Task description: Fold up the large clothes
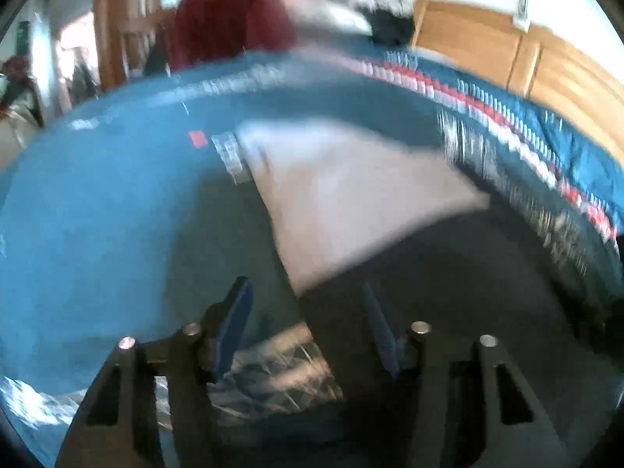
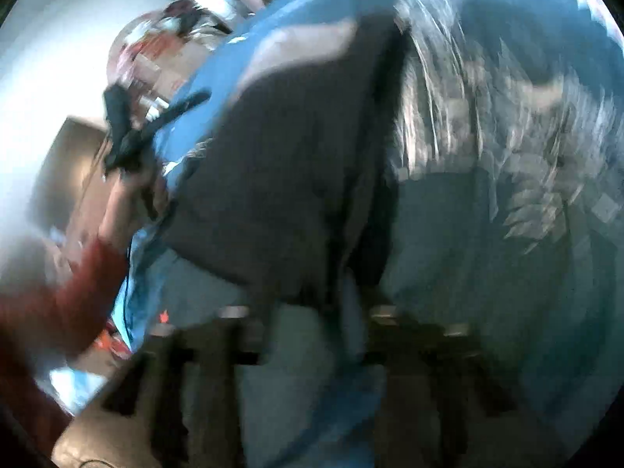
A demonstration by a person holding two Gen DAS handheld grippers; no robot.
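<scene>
At the bottom of the left wrist view the left tongs (image 1: 308,308) are spread wide and hold nothing, the dark grey cloth garment (image 1: 448,273) lies just ahead, its pale flap reaching up-left over the blue bedspread (image 1: 97,214), and the right tongs (image 2: 312,327) are too blurred to tell.

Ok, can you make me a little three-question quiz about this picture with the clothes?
1. True or false: the left gripper has its fingers spread, with nothing between them.
2. What colour is the bed cover?
3. What lies on the bed cover ahead of the left gripper: A) a grey garment, B) a yellow towel, C) a green hat?

Key: 1 true; 2 blue; 3 A.
</scene>
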